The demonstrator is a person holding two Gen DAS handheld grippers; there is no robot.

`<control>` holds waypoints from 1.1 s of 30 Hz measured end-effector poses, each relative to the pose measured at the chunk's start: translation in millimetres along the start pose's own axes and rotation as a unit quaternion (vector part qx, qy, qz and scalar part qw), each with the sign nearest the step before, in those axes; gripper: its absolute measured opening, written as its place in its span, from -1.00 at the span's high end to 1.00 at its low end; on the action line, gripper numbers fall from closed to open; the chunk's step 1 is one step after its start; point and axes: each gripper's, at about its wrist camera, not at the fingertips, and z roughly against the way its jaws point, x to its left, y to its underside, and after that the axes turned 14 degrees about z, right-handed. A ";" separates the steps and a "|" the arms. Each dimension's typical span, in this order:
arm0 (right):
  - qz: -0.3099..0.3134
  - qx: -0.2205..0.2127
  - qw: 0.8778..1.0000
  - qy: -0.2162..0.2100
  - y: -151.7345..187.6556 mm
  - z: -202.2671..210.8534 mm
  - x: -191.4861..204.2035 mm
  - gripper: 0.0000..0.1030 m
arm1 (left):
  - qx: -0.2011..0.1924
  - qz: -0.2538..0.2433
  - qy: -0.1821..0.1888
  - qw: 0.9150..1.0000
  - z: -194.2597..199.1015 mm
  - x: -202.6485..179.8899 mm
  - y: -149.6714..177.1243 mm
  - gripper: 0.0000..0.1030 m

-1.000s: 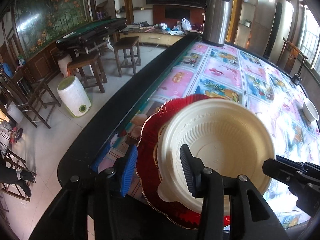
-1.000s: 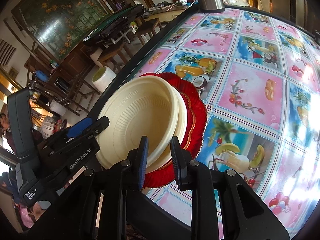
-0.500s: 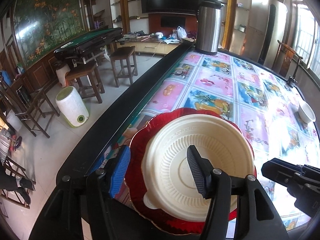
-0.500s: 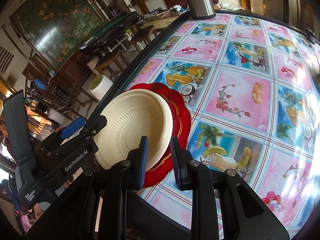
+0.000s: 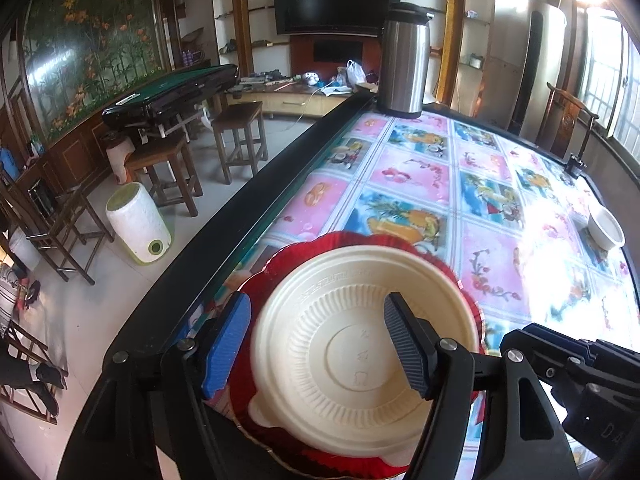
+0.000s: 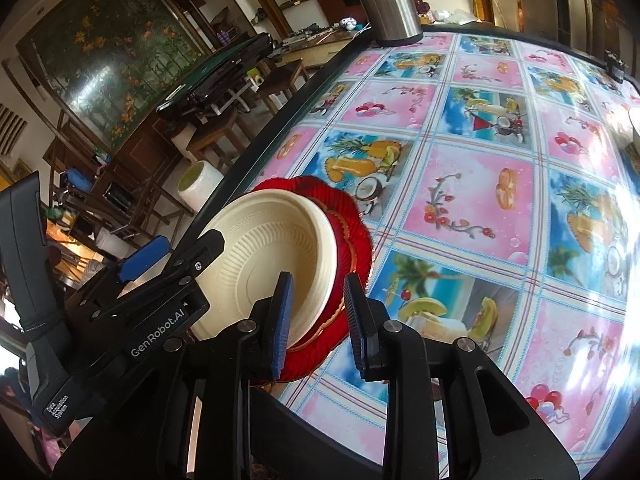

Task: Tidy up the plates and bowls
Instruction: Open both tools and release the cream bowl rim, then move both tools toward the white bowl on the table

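A cream plastic bowl (image 5: pixel 352 344) sits inside a red scalloped plate (image 5: pixel 320 248) near the table's left edge. My left gripper (image 5: pixel 316 344) is open, its fingers spread over the bowl's near side. My right gripper (image 6: pixel 316 312) is open with its jaws on either side of the rims of the bowl (image 6: pixel 272 256) and the red plate (image 6: pixel 352 224), not clamping them. The left gripper's body (image 6: pixel 160 292) shows in the right wrist view. A white bowl (image 5: pixel 606 232) stands far right on the table.
A steel thermos jug (image 5: pixel 404 68) stands at the table's far end. The table carries a fruit-print cloth (image 6: pixel 480 184) and a black raised rim (image 5: pixel 224 248). Beyond the left edge are wooden stools (image 5: pixel 240 136) and a white bin (image 5: pixel 138 224) on the floor.
Both grippers have drawn back from the stack. The right gripper's jaws, close on the rims before, have opened wider. The bowl now lies lower and flatter in the red plate.
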 end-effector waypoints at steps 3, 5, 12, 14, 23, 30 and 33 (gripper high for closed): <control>-0.003 -0.008 1.000 0.015 0.1 7.1 -7.9 0.49 | -0.004 -0.005 0.005 1.000 0.4 -10.9 -0.6 -0.36; -0.012 -0.013 1.000 0.022 1.7 11.7 -15.8 0.49 | -0.007 -0.012 0.009 1.000 1.8 -21.0 -1.2 -0.36; -0.045 -0.023 0.998 0.045 7.3 28.2 -54.2 0.25 | -0.014 -0.037 0.036 0.999 7.2 -61.4 -1.2 -0.37; -0.049 -0.025 0.997 0.059 9.5 34.2 -64.9 0.25 | -0.013 -0.045 0.043 0.998 6.7 -75.9 0.1 -0.37; -0.096 -0.027 0.991 0.092 23.5 54.7 -125.3 0.25 | 0.006 -0.083 0.069 0.994 -8.1 -141.6 10.1 -0.38; -0.135 -0.027 0.985 0.101 32.0 59.9 -167.9 0.25 | 0.020 -0.108 0.082 0.991 -23.7 -184.5 21.4 -0.38; -0.144 -0.023 0.984 0.105 34.5 60.9 -183.4 0.26 | 0.032 -0.112 0.091 0.989 -32.0 -201.2 24.6 -0.38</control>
